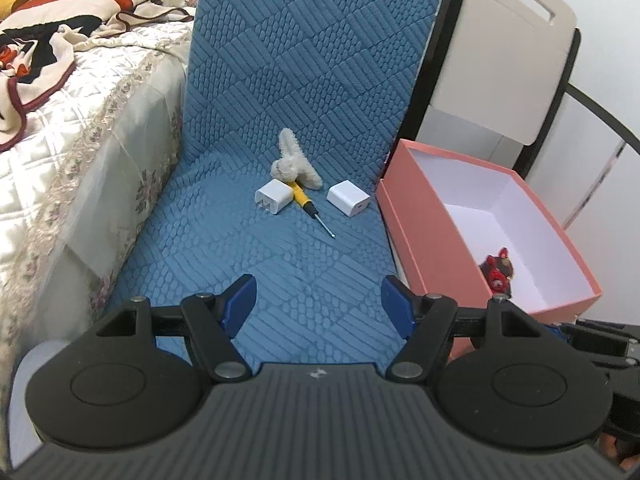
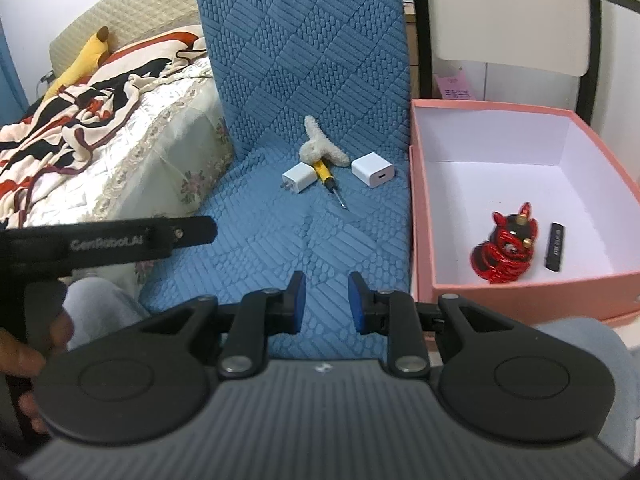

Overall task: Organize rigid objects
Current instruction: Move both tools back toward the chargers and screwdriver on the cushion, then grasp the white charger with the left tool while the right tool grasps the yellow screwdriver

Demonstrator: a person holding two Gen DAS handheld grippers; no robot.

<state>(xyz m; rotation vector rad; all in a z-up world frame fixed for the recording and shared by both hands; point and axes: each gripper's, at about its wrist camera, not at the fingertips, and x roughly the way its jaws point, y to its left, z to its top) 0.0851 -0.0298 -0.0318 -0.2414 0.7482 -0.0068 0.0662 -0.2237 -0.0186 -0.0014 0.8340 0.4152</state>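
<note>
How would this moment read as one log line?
both grippers empty | pink box: red figurine, black stick | screwdriver on blue cushion

Ahead of the empty, parted left gripper [image 1: 319,304] lie two white chargers [image 1: 273,199] [image 1: 349,198], a yellow screwdriver [image 1: 305,201] between them; a pink box [image 1: 416,240] stands right.

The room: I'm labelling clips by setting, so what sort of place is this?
Most likely a bedroom at home. A bed with a rumpled blanket and a yellow plush toy stands beside the blue mat, and a pink box sits next to it.
</note>
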